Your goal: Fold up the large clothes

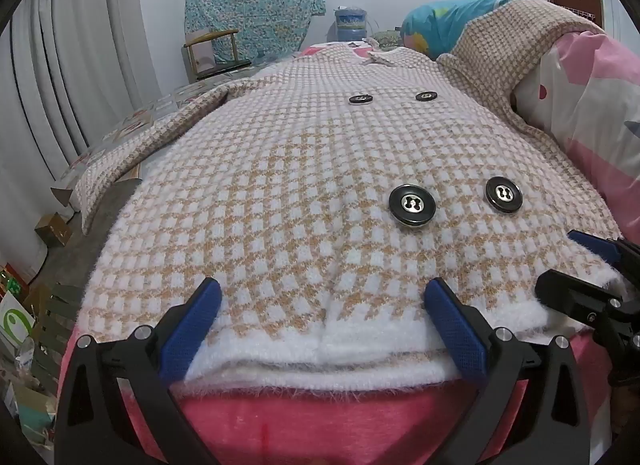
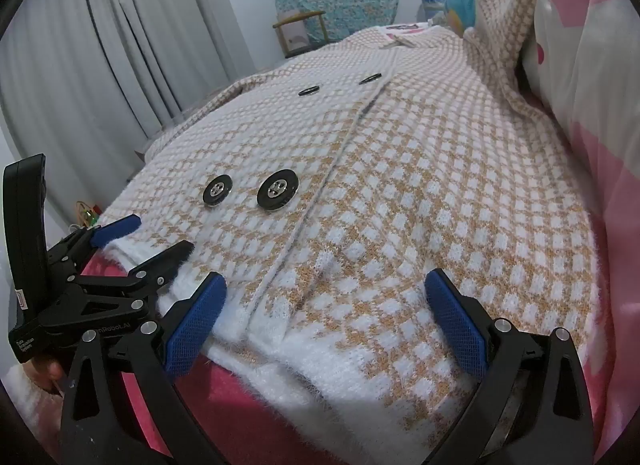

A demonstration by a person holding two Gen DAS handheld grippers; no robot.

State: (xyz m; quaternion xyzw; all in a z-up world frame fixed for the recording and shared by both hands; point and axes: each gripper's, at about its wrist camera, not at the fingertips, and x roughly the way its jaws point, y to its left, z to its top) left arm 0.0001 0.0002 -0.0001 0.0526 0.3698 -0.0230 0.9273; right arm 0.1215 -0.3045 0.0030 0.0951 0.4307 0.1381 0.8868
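A beige-and-white houndstooth coat [image 1: 300, 185] [image 2: 420, 193] lies flat, front up, on a pink bed sheet [image 1: 320, 417]. Black buttons [image 1: 413, 207] sit in pairs along its front. Its fuzzy white hem [image 1: 320, 349] faces me. My left gripper [image 1: 322, 297] is open, its blue pads [image 1: 192, 337] spread wide over the hem's left part with nothing clamped. My right gripper [image 2: 324, 291] is open too and straddles the hem near the front opening. Each gripper shows in the other's view: the right gripper [image 1: 576, 269] and the left gripper [image 2: 156, 239].
A pink quilt [image 1: 580, 105] is piled along the right, with one coat sleeve [image 1: 504, 45] draped over it. The other sleeve [image 1: 140, 153] hangs toward the bed's left edge. Beyond are a wooden chair [image 1: 212, 49], a water bottle [image 1: 352, 23], grey curtains [image 1: 60, 65] and boxes [image 1: 24, 305].
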